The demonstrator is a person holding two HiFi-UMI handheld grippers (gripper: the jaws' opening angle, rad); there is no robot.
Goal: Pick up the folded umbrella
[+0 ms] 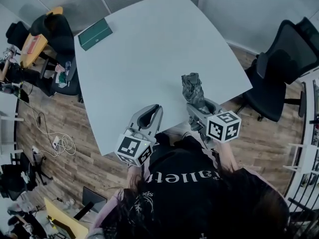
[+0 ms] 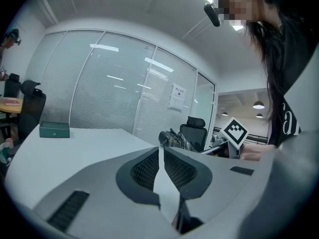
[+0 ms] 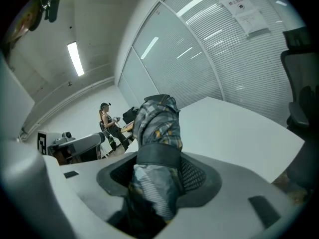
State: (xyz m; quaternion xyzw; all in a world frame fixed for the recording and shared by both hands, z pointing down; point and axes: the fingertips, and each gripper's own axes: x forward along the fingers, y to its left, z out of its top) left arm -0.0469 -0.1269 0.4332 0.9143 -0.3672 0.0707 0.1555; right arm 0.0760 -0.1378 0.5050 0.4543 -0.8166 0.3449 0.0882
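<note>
One folded umbrella (image 1: pixel 193 89) – clamped in the right gripper (image 1: pixel 200 109) near the table's (image 1: pixel 149 68) near edge; left gripper (image 1: pixel 149 114) closed, empty; one green box (image 1: pixel 94 34) – far-left corner.

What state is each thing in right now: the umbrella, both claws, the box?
Right claw: shut on the umbrella.
Umbrella: folded, strap around it.
Left claw: shut, empty.
Green box: closed, lying on the table.
</note>
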